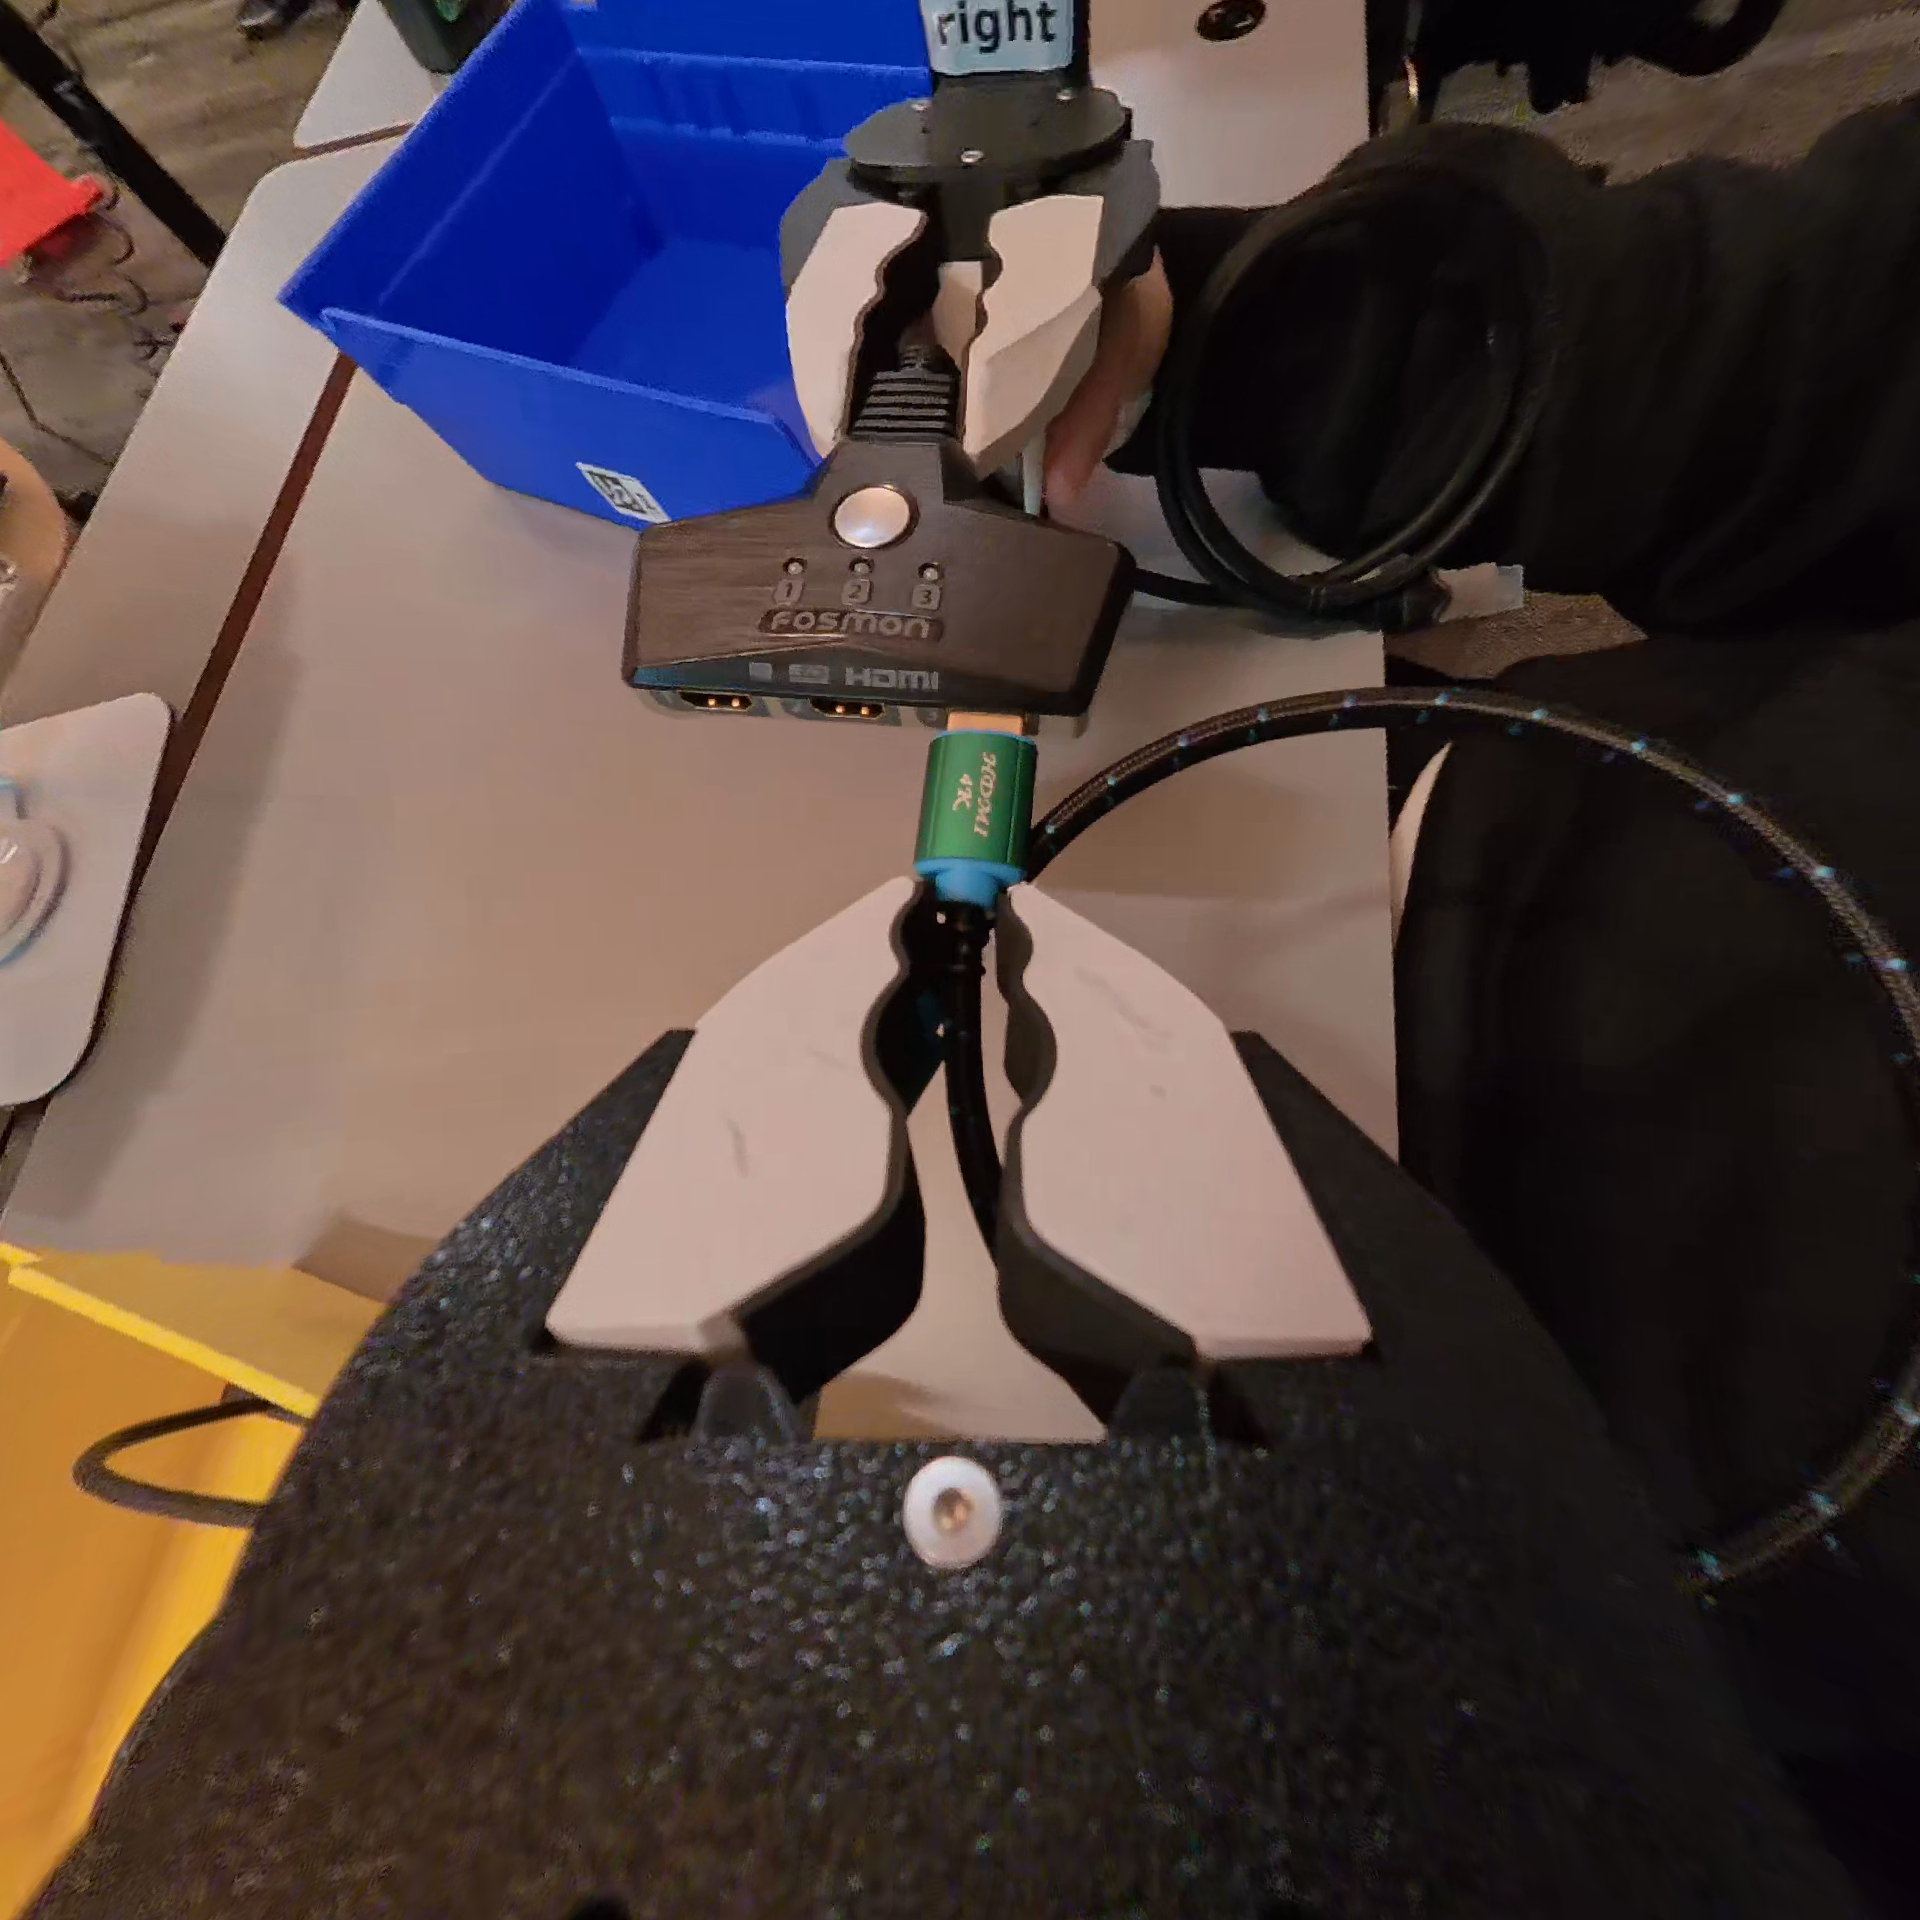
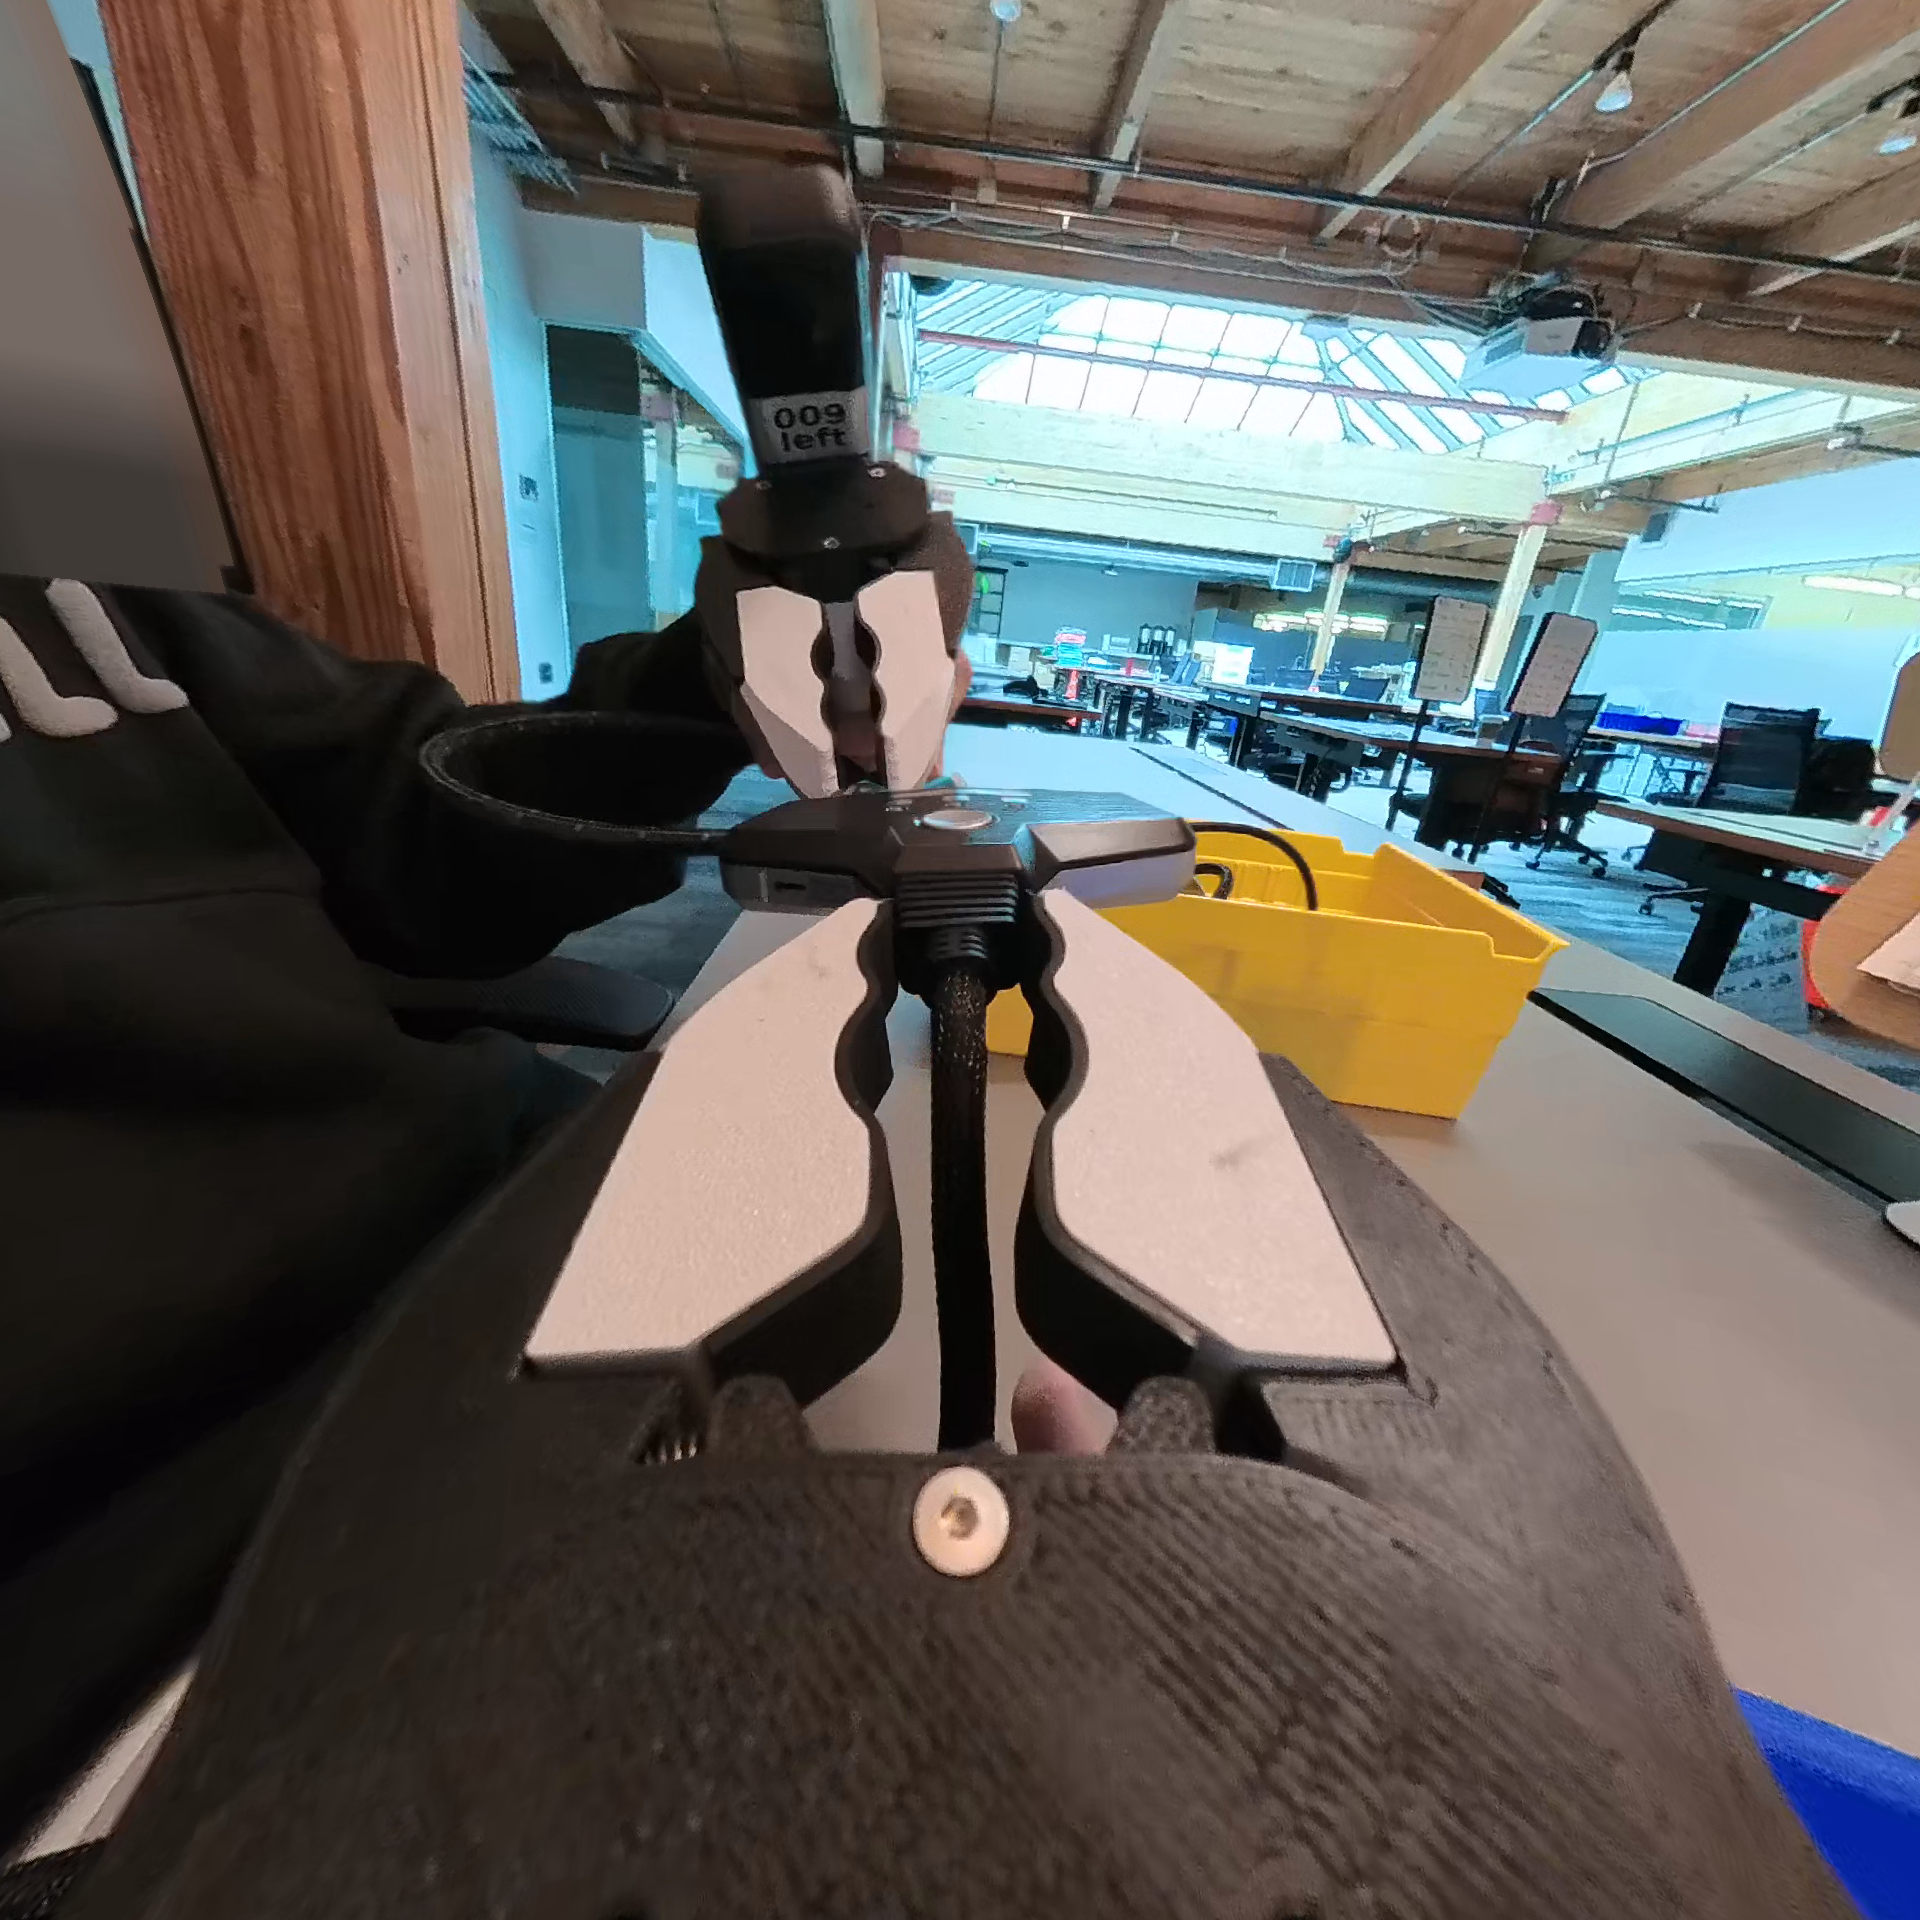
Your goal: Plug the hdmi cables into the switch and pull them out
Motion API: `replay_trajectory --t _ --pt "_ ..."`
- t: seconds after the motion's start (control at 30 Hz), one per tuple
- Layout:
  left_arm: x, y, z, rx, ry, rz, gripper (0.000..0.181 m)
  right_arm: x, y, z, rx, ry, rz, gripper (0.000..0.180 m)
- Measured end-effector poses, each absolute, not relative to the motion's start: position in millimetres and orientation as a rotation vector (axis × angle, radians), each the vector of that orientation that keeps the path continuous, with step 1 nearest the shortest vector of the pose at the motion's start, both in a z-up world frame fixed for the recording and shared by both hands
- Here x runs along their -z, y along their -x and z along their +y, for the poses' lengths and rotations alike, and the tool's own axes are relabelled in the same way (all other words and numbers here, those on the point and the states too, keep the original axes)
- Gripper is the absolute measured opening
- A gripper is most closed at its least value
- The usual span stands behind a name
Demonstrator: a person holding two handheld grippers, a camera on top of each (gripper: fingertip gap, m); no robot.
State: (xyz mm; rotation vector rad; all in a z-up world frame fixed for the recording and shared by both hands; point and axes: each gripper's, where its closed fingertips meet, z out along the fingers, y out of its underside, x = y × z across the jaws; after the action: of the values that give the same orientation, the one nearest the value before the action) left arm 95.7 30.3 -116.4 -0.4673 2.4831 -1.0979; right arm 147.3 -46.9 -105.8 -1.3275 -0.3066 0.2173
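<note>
Grey table (image 1: 436, 831) carries blue bin (image 1: 582, 312); timber-beamed office behind.

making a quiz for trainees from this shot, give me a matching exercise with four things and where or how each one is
Things:
1. green plug
2. switch
3. blue bin
4. yellow bin

Places or states:
A. on the table beyond the switch in the right wrist view
B. metal tip at the switch's rightmost port in the left wrist view
C. its cable stub gripped by the right claw
D. behind the switch in the left wrist view

Pairs: 1-B, 2-C, 3-D, 4-A
</note>
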Motion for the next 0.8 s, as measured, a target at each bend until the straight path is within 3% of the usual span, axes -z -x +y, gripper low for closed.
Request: replay_trajectory --t 0.17,0.47,0.53,0.7,0.8 --pt "125.3 -95.5 34.9 0.962 0.462 2.534 0.009 114.3 -145.8 -39.2 -0.201 1.394 -0.311 0.023" --pt "118.7 -97.4 25.6 1.122 0.460 2.487 0.011 108.1 -148.9 -46.6 -0.262 1.286 -0.295 0.023" --pt "101.4 -97.3 20.3 1.258 0.461 2.414 0.012 102.7 -151.0 -51.3 -0.258 1.247 -0.288 0.023" --pt "1.4 -84.9 60.8 1.472 0.416 1.952 0.015 97.6 -163.8 -60.8 -0.241 1.169 -0.231 0.022" --pt "5.1 -85.2 114.8 1.330 0.599 1.933 0.018 98.3 -172.7 -65.9 -0.258 1.123 -0.186 0.022"
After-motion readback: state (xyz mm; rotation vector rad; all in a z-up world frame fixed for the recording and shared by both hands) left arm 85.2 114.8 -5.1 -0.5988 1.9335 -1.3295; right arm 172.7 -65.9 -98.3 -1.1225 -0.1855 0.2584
